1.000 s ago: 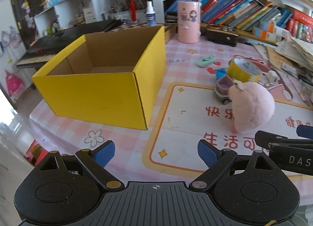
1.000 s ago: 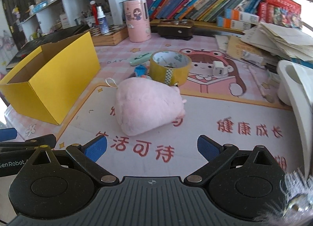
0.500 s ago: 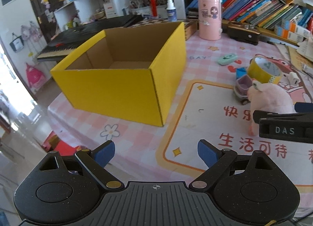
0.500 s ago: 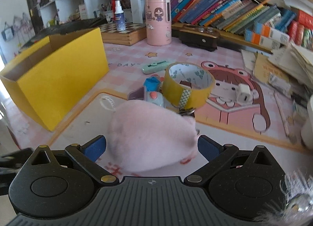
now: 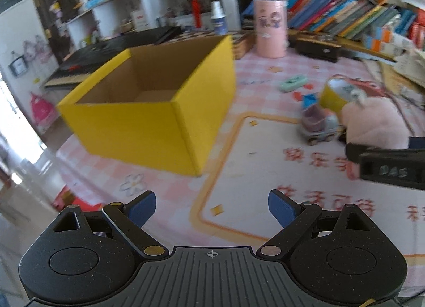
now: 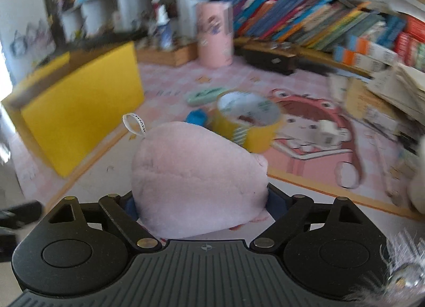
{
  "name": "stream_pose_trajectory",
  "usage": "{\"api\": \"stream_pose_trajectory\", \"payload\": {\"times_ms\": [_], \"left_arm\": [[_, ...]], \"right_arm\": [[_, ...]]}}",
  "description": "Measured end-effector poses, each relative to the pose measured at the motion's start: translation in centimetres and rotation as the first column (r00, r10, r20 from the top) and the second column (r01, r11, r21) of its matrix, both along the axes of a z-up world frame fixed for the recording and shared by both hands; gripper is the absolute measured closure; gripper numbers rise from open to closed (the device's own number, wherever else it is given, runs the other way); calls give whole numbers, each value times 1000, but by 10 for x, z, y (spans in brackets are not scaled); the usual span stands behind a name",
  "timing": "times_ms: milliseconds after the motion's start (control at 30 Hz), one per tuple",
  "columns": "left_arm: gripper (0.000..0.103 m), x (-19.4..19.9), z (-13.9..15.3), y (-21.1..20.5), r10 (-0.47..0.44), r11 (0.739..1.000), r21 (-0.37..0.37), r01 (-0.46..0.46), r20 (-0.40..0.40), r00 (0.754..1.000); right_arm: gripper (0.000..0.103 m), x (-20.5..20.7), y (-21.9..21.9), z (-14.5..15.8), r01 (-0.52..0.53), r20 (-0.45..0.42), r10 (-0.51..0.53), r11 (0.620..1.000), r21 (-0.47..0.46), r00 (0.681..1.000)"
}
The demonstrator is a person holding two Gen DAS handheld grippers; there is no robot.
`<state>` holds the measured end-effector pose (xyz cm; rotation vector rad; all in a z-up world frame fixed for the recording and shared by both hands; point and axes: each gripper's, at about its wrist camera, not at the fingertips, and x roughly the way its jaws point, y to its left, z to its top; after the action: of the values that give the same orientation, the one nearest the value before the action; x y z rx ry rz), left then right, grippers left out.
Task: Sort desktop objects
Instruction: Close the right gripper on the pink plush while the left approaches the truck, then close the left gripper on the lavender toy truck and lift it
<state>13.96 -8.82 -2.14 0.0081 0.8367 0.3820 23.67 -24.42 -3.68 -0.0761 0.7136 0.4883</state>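
Note:
A pink plush toy (image 6: 196, 176) sits between the fingers of my right gripper (image 6: 200, 204), which is shut on it; its blue pads are mostly hidden by the plush. The plush also shows in the left wrist view (image 5: 377, 123), with the right gripper's finger (image 5: 385, 166) in front of it. An open yellow cardboard box (image 5: 148, 121) stands at the left, empty inside; it shows in the right wrist view too (image 6: 79, 105). My left gripper (image 5: 212, 207) is open and empty above the mat's near left corner.
A yellow tape roll (image 6: 247, 121), a small toy car (image 5: 318, 126), a mint green case (image 5: 292, 82) and a white charger (image 6: 326, 131) lie on the desk mat. A pink cylinder (image 5: 271, 28), a dark box and books stand behind.
My right gripper moved forward around the plush and closed on it. My left gripper drew back and a little left, so the box sits more central in its view.

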Motion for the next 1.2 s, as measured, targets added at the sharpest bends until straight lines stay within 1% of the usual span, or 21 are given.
{"api": "stream_pose_trajectory", "payload": {"times_ms": [100,200,267,333,433,533,600,733,767,833,933,1000,1067,1133,1200], "left_arm": [[13,13,-3,-14,-70,997,-20,70,11,997],[17,33,-7,-29,-128,991,-41,129,27,991],[19,48,-8,-36,-140,988,-63,142,36,989],[20,63,-10,-40,-145,984,-96,150,63,987],[21,88,-14,-45,-142,978,-143,154,95,985],[25,113,-23,-51,-126,974,-178,141,92,988],[28,127,-31,-56,-118,975,-178,132,86,989],[35,149,-47,-59,-75,982,-170,81,45,996],[38,152,-50,-60,-74,983,-167,79,39,997],[38,157,-55,-60,-83,984,-153,88,37,996],[38,158,-58,-65,-122,985,-120,127,47,991],[39,157,-57,-66,-140,981,-126,145,47,989],[39,153,-55,-64,-151,977,-147,155,36,988],[39,145,-49,-61,-157,972,-167,163,48,986],[39,134,-42,-59,-169,970,-166,178,62,984]], "right_arm": [[15,-7,-27,14,88,10,-88,995,45,996],[15,-7,-50,22,151,-1,-152,987,62,988],[15,-9,-61,24,172,3,-173,983,55,985],[15,-13,-67,24,183,18,-184,982,38,983],[15,-20,-74,23,186,29,-187,982,19,982],[15,-25,-78,24,176,46,-176,984,-3,983],[15,-26,-81,25,170,58,-169,985,-12,984],[15,-25,-84,26,153,57,-152,988,-21,987],[15,-25,-83,26,147,58,-145,989,-26,988],[15,-25,-81,25,134,57,-132,990,-36,990],[15,-24,-80,23,128,51,-126,991,-39,991],[15,-23,-79,21,129,45,-127,991,-37,991],[15,-23,-78,21,133,39,-132,990,-35,991],[15,-23,-77,21,135,34,-134,990,-31,990],[15,-23,-76,20,136,26,-135,990,-26,990]]}}
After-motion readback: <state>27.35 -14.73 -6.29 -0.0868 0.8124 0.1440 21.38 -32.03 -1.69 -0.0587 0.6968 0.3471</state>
